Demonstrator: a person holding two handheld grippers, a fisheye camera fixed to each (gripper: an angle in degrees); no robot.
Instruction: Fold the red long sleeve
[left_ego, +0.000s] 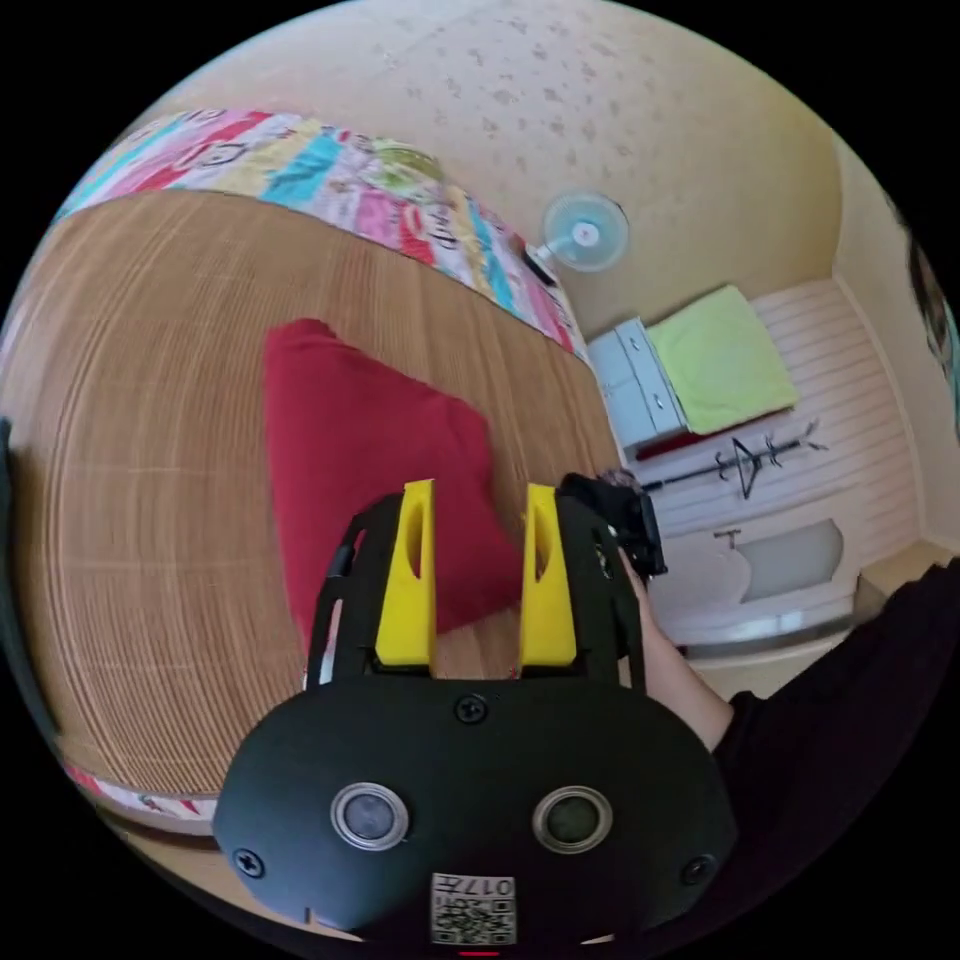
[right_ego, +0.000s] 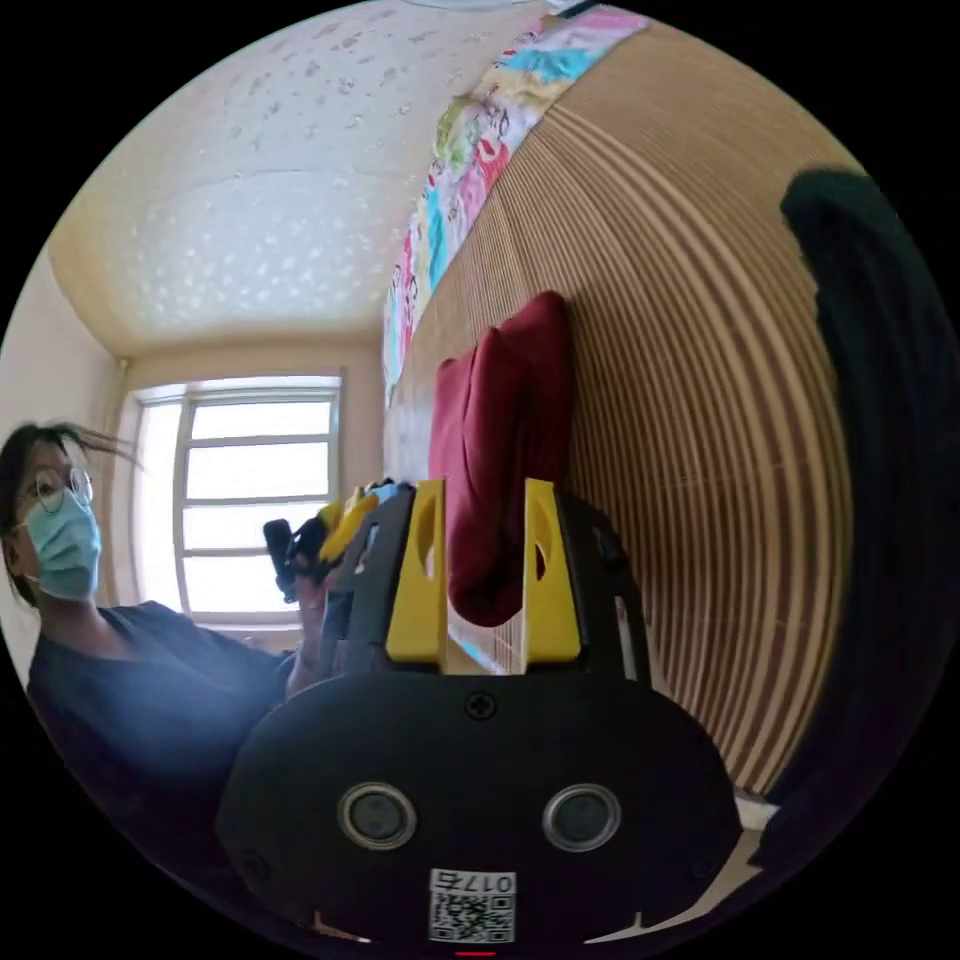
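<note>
A woven bamboo mat (left_ego: 150, 450) covers the bed, with a colourful patterned sheet (left_ego: 330, 180) showing past its far edge. The folded red long sleeve (left_ego: 370, 450) lies flat on the mat. A dark cloth (right_ego: 880, 420) lies apart from it.

Red long sleeve (left_ego: 370, 450), seemingly plain

Bright window (right_ego: 240, 490) glare, soft daylight, heavy fisheye warping at edges.
</note>
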